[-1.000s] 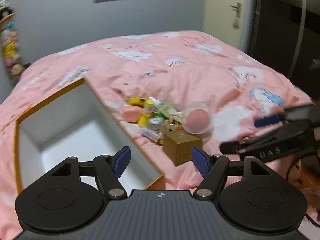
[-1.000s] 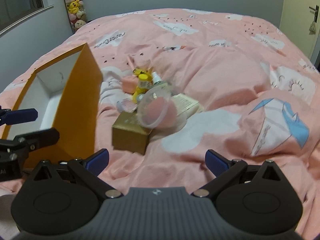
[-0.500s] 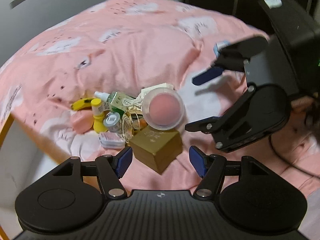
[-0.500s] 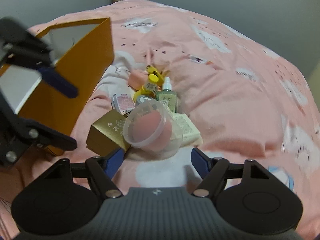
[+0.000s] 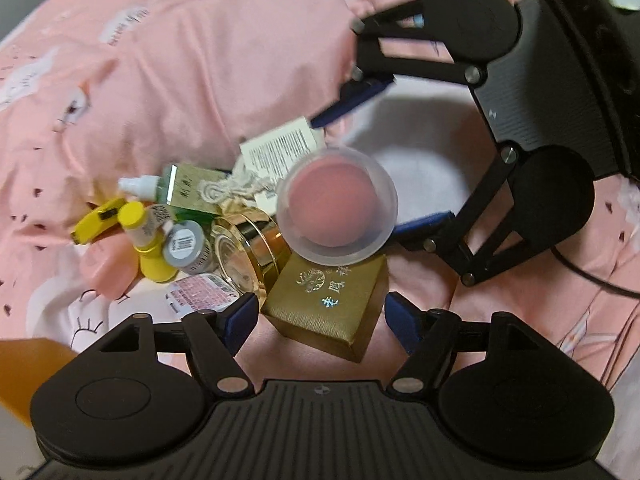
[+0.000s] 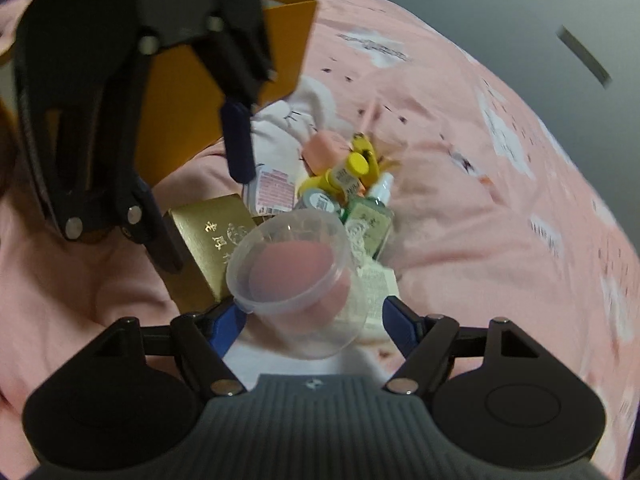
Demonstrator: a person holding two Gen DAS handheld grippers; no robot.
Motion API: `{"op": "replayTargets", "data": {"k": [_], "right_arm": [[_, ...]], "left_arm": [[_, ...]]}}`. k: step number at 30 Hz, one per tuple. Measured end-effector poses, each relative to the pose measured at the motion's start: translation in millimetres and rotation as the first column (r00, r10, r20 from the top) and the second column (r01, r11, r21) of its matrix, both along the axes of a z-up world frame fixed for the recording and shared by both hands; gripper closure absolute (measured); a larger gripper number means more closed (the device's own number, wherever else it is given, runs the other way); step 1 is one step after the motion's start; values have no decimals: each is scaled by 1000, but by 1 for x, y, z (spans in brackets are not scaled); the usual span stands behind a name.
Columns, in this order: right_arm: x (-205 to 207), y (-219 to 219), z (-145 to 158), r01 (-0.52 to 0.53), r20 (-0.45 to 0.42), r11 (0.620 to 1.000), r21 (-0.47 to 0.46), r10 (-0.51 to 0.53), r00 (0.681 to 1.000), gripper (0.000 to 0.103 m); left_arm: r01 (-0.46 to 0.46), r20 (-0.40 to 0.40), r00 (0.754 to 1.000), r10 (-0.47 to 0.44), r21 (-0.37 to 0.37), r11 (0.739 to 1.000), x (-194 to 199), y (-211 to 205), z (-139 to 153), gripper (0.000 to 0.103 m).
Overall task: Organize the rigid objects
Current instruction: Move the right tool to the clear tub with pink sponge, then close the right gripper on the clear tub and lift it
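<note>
A pile of small items lies on the pink bedspread. A gold box (image 5: 332,304) (image 6: 208,240) lies between the blue pads of my open left gripper (image 5: 320,316). A clear round case with a pink sponge (image 5: 338,208) (image 6: 292,272) leans on the box, between the pads of my open right gripper (image 6: 308,316). The right gripper also shows in the left wrist view (image 5: 380,156), open around the case. Behind lie a gold tin (image 5: 248,248), a green bottle (image 5: 180,188) (image 6: 370,212), a yellow bottle (image 5: 144,240) and a white carton (image 5: 280,152).
An orange box with a white inside (image 6: 208,80) stands to the left of the pile; its corner shows in the left wrist view (image 5: 28,364). The left gripper body (image 6: 120,100) hangs over it. A black cable (image 5: 592,276) runs at the right.
Both grippers have come down close onto the pile. The left one now straddles the gold box and the right one straddles the clear sponge case. Both remain open.
</note>
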State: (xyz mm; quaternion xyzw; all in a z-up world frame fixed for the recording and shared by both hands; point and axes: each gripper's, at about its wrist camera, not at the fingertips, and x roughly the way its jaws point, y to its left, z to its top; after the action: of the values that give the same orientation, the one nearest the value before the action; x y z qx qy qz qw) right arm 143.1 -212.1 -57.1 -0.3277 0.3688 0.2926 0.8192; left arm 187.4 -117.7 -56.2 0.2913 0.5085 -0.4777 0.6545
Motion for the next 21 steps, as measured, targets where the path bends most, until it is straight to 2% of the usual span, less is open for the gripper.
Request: {"op": "replayTargets", "data": {"k": [6,8,9,15,21], "right_arm": [[6,10,-5,-119,24,991,-65,121,992,29],[6,13,-8,-142,33,986,-88,146,989,34],[6,14,-9,-152,28,984,-92,155,988,40],[5,13,-9,-139,23,986,-89,142,990,40],[6,9,-3,-90,11,994,-62,91,996,41]], "left_arm": [[43,-50,998,-40,57,997,14,-10,-16,19],[43,-72,997,-38,65,997,19,-14,-23,19],[42,-79,996,-37,69,997,20,-14,-25,19],[33,-61,998,-29,75,997,17,-14,-27,23],[-26,-13,1000,27,44,999,1,-6,-15,26]]}}
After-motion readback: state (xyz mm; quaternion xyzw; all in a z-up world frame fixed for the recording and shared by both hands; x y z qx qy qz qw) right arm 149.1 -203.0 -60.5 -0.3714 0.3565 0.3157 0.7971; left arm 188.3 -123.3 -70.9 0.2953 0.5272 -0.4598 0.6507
